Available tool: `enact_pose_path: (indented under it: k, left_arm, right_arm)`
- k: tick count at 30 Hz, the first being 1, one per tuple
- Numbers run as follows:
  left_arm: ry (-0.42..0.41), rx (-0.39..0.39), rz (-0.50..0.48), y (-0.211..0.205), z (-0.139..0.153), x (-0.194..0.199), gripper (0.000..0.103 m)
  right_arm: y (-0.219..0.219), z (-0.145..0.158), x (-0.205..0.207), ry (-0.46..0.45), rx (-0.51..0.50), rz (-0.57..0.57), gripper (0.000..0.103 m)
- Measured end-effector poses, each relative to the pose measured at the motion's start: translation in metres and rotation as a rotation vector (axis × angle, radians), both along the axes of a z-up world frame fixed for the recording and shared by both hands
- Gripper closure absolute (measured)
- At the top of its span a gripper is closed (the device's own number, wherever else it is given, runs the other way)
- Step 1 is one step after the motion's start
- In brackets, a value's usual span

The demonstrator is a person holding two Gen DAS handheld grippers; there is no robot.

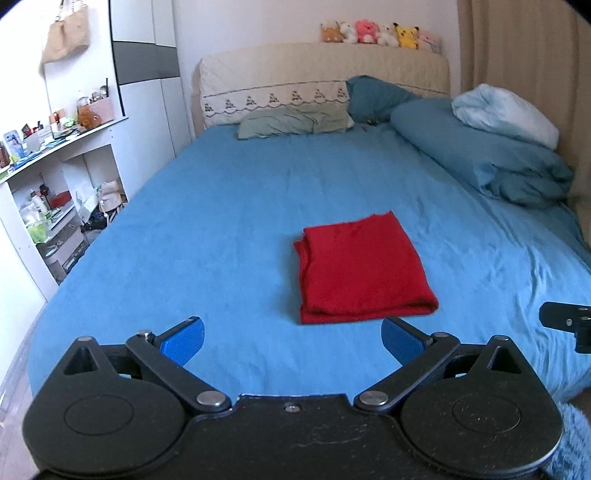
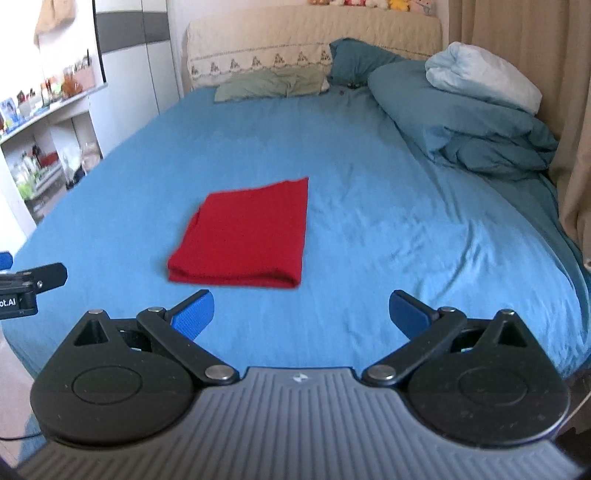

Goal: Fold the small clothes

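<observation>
A red cloth [image 1: 360, 269] lies folded into a flat rectangle on the blue bed sheet [image 1: 221, 206], its thick folded edge toward me. My left gripper [image 1: 291, 339] hovers above the near part of the bed, short of the cloth, jaws wide open with nothing between the blue pads [image 1: 184, 341]. In the right wrist view the same red cloth [image 2: 243, 234] sits ahead and to the left. My right gripper [image 2: 301, 314] is also open and empty, held back from the cloth. Part of the other gripper [image 2: 26, 291] shows at the left edge.
A rolled blue duvet [image 1: 480, 155] with a pale pillow [image 1: 506, 112] lies along the bed's right side by the curtain. A green pillow [image 1: 291, 122] and padded headboard [image 1: 325, 77] with plush toys [image 1: 380, 33] are at the far end. Cluttered white shelves [image 1: 55, 177] stand left.
</observation>
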State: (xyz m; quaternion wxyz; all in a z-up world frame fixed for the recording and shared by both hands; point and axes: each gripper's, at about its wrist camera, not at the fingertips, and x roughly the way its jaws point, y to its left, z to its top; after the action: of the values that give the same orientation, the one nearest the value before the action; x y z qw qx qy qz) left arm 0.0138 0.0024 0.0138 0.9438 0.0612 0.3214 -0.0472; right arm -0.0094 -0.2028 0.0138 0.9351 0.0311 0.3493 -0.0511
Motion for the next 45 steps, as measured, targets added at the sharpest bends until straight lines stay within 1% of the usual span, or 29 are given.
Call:
enact_pose_path:
  k: [3, 7, 17, 32, 45]
  left_arm:
    - [-0.001, -0.012, 0.004, -0.001, -0.002, -0.004, 0.000]
    - [-0.006, -0.023, 0.014, 0.000, -0.002, -0.009, 0.000]
    - [-0.021, -0.025, 0.020, -0.001, -0.002, -0.017, 0.000]
    - [-0.034, -0.011, 0.023, -0.004, 0.001, -0.019, 0.000]
    - [-0.043, -0.016, 0.020, -0.005, 0.002, -0.022, 0.000]
  right_arm:
    - [-0.001, -0.003, -0.004, 0.001, 0.009, -0.005, 0.000]
    - [0.000, -0.002, -0.006, -0.003, -0.007, -0.007, 0.000]
    - [-0.003, -0.003, -0.006, 0.002, -0.005, -0.006, 0.000]
    - [0.002, -0.003, -0.011, -0.006, -0.007, -0.005, 0.000]
    - [0.001, -0.003, -0.010, -0.004, -0.005, -0.005, 0.000]
